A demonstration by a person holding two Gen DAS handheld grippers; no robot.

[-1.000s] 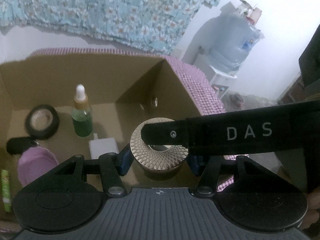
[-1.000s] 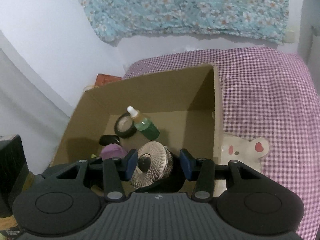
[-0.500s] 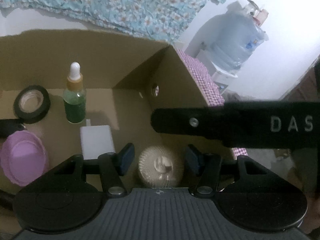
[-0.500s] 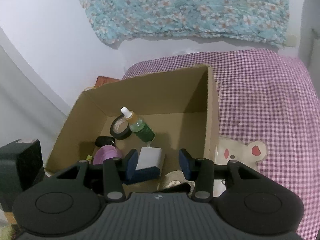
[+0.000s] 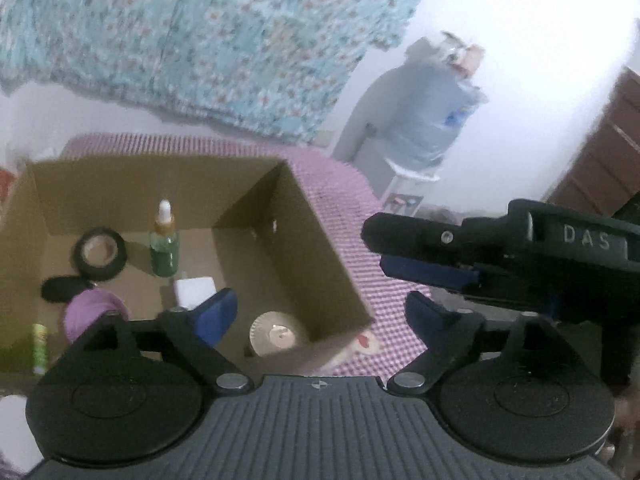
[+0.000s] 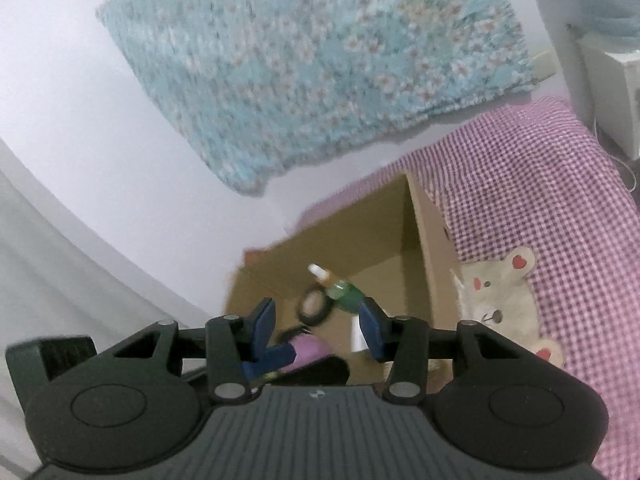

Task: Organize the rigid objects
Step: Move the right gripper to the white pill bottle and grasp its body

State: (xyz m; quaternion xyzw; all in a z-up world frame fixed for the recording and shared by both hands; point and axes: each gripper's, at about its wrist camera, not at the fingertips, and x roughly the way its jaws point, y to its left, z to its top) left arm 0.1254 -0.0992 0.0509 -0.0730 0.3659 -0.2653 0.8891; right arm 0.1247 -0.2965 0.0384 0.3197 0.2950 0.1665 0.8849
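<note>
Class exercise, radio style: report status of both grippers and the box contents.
Left gripper opening, nothing between fingers. Right gripper open, empty. Gold round tin down in cardboard box. Nothing blocking.

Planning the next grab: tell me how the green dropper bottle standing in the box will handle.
The green dropper bottle stands tall on a narrow base, so a sideways nudge would probably tip it. Its round body would likely roll once down. It looks glassy, so possibly slippery and fragile.

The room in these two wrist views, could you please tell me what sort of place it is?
Probably a bedroom at home: a checked pink bedcover under the cardboard box, a floral cloth on the wall, a water jug.
</note>
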